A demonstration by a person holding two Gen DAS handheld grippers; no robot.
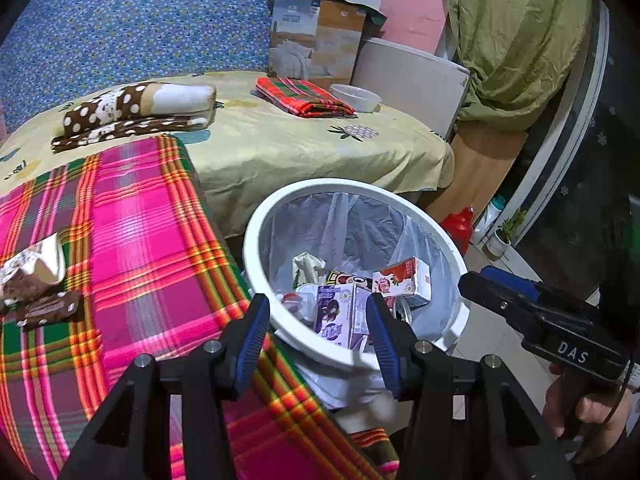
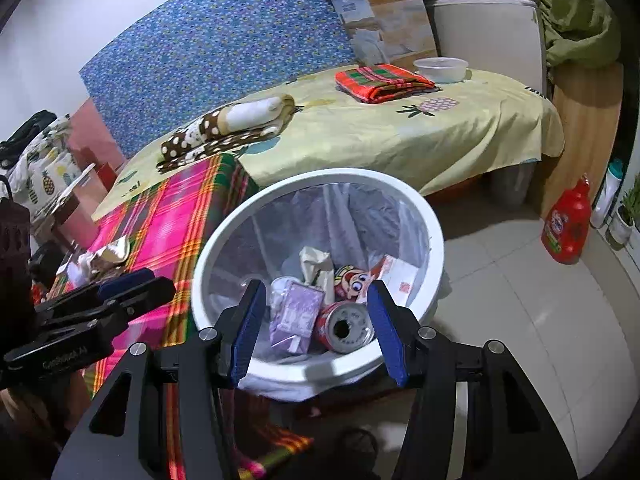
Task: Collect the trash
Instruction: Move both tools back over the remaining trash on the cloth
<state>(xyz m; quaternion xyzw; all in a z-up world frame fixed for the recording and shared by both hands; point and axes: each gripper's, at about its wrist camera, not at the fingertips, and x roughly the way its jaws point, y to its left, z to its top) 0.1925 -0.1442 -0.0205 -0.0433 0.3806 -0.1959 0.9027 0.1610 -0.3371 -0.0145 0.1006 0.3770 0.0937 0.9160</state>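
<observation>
A white bin (image 1: 256,240) with a clear liner stands on the floor beside the pink plaid cloth (image 1: 140,240). In it lie a purple carton (image 1: 336,316), a strawberry carton (image 1: 404,280) and a red can (image 2: 344,326). My left gripper (image 1: 317,308) hangs open over the bin's near rim, holding nothing. My right gripper (image 2: 316,296) is open above the same bin (image 2: 436,240), also bare; the purple carton (image 2: 294,316) lies below it. Each gripper shows in the other's view, right gripper (image 1: 480,286), left gripper (image 2: 148,284). A crumpled wrapper (image 1: 36,268) and a brown wrapper (image 1: 48,310) lie on the plaid cloth.
A bed with a yellow sheet (image 1: 280,148) carries a dotted folded blanket (image 1: 136,108), a red plaid cloth (image 1: 304,96) and a plastic tub (image 1: 356,96). A red detergent bottle (image 2: 568,224) stands on the tiled floor at the right. A person's hand (image 1: 580,408) holds the right gripper.
</observation>
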